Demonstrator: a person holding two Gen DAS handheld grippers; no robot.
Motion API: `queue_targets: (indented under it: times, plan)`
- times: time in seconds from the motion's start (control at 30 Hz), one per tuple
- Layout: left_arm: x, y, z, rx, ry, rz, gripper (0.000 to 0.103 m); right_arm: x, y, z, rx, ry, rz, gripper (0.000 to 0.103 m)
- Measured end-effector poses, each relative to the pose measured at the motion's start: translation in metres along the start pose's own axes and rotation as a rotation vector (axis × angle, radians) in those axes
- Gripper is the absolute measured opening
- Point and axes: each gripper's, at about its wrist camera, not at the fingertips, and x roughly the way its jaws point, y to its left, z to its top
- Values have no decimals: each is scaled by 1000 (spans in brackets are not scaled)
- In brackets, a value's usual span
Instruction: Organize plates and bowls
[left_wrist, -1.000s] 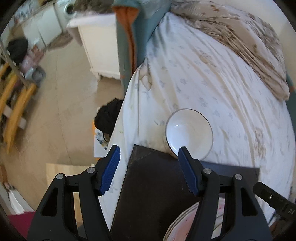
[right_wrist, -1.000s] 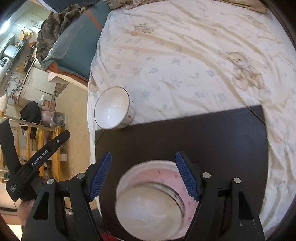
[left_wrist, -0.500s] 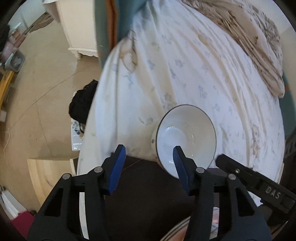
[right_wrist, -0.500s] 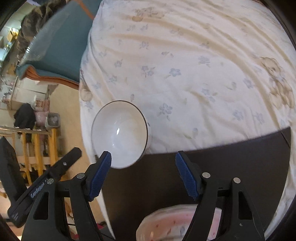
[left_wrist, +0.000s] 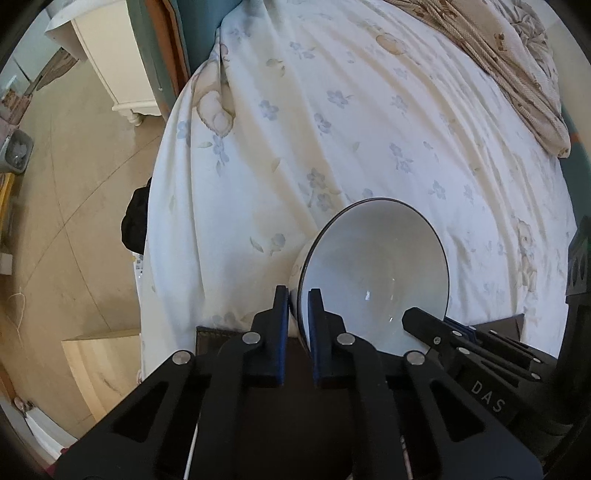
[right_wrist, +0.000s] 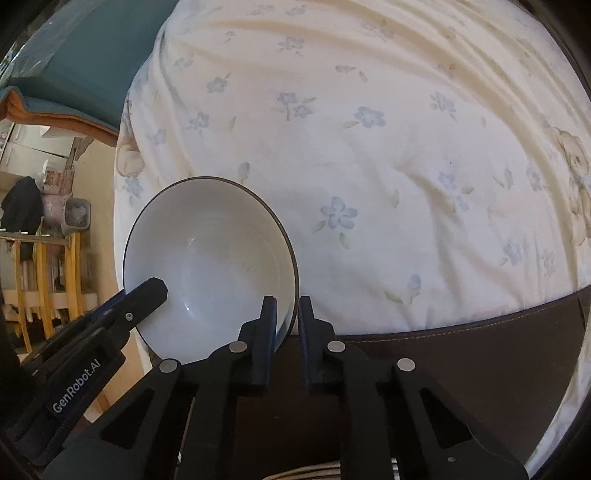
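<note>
Left hand-held gripper (left_wrist: 297, 295): my blue-padded jaws were clamped on the near-left rim of the white ceramic bowl with a thin dark rim line (left_wrist: 373, 273), one pad inside, one outside.
Right hand-held gripper (right_wrist: 286, 304): clenched on the same bowl's opposite rim, near-right in its own view.
Pose: I pointed both steeply downward, side by side.
Bowl: tilted on the cream flower-printed bedsheet (right_wrist: 369, 147), at the far edge of the dark brown leather-like mat (right_wrist: 480, 350).
</note>
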Motion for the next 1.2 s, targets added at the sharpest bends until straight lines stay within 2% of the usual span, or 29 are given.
queue_targets:
  times: [0.3, 0.5, 0.73, 0.93, 1.2]
  plan:
    - [-40, -18, -17, 80, -43, -24, 8, -33, -3, -20, -43, -43, 13, 12]
    - [-70, -46, -40, 134, -58, -21, 9, -73, -12, -41, -64, -98, 27, 12]
    - [-101, -71, -73, 172, -102, -57, 10, -117, -24, -66, -94, -144, 14, 12]
    - [-120, -90, -109, 220, -134, -66, 10, -150, -39, -98, -101, -183, 30, 13]
    - [-136, -104, -160, 287, -126, -106, 11, -175, -65, -158, -84, -193, 70, 13]
